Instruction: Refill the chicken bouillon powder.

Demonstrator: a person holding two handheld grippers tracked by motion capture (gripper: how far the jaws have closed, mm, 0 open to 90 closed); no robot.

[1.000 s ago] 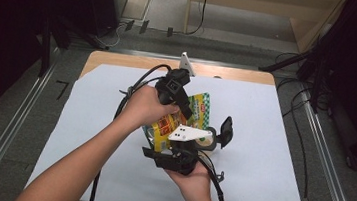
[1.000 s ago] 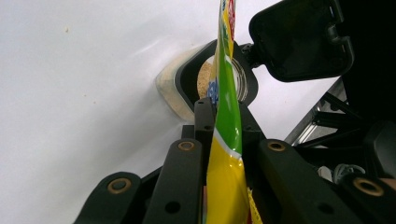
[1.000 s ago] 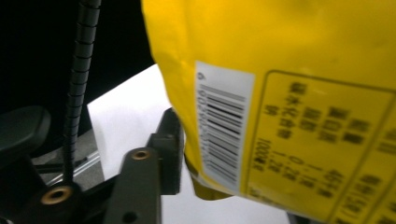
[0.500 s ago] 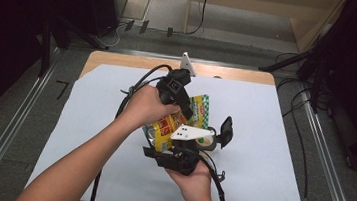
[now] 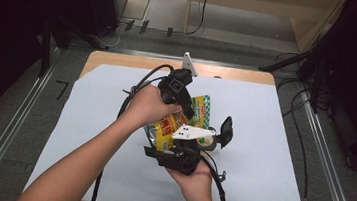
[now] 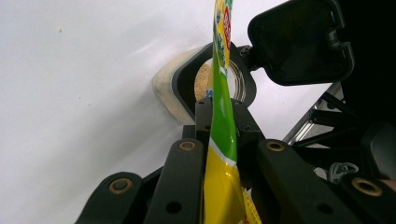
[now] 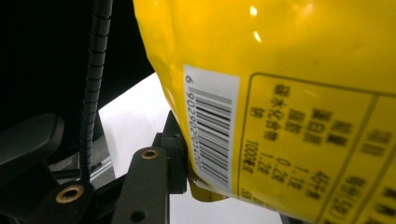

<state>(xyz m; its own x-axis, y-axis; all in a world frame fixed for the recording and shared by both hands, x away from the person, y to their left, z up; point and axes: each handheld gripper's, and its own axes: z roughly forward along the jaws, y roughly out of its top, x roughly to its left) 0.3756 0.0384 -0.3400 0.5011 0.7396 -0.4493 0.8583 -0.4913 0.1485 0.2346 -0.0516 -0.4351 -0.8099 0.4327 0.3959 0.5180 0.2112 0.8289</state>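
Left gripper (image 6: 219,140) still clamped on yellow packet (image 5: 171,127), right gripper (image 7: 187,182) gripping its corner, nothing shifted

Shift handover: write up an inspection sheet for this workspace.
Surface: white sheet over a wooden table.
Job's things: yellow-green packet, held on edge over an open clear jar of tan powder; its black flip lid hangs open.
Clutter: nothing seen.
Grippers: left tool shut on the packet's top; right tool gripping its lower end.
Cables: black cable trails from the left tool.
Surroundings: metal rails, grey floor, dark equipment.
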